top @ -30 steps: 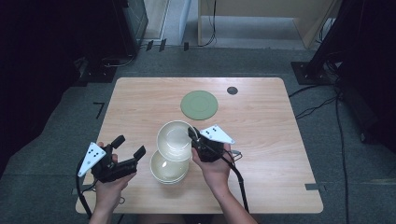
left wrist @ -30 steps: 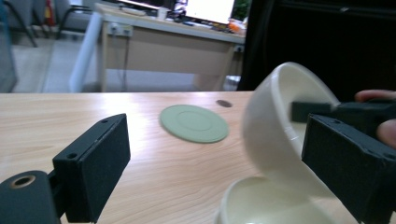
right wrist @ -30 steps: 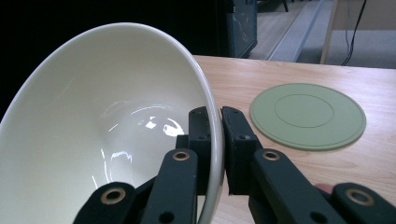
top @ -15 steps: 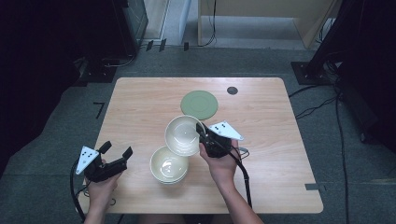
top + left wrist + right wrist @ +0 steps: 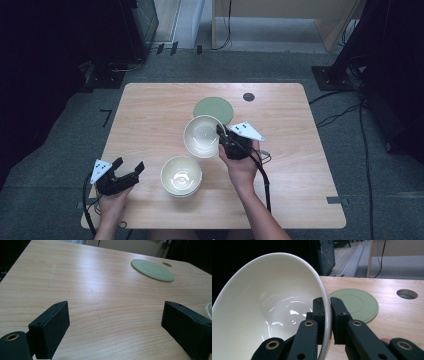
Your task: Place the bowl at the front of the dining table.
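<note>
Lifting one cream bowl clear of the wooden table.
High view: right gripper (image 5: 220, 134) clamps the raised bowl (image 5: 201, 136) beside the green plate (image 5: 214, 110); second bowl (image 5: 181, 175) sits below; left gripper (image 5: 129, 167) spread wide (nothing between). Left gripper view: jaws wide over table (image 5: 100, 302). Right gripper view: jaws pinch the bowl's rim (image 5: 327, 312).

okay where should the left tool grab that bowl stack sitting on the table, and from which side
Take the bowl stack by its rim wall, nearest the open left tool, coming from the stack's left. The bowls sit upright with thin flared rims, so one jaw goes inside and one outside, as the right tool pinches the lifted bowl.
</note>
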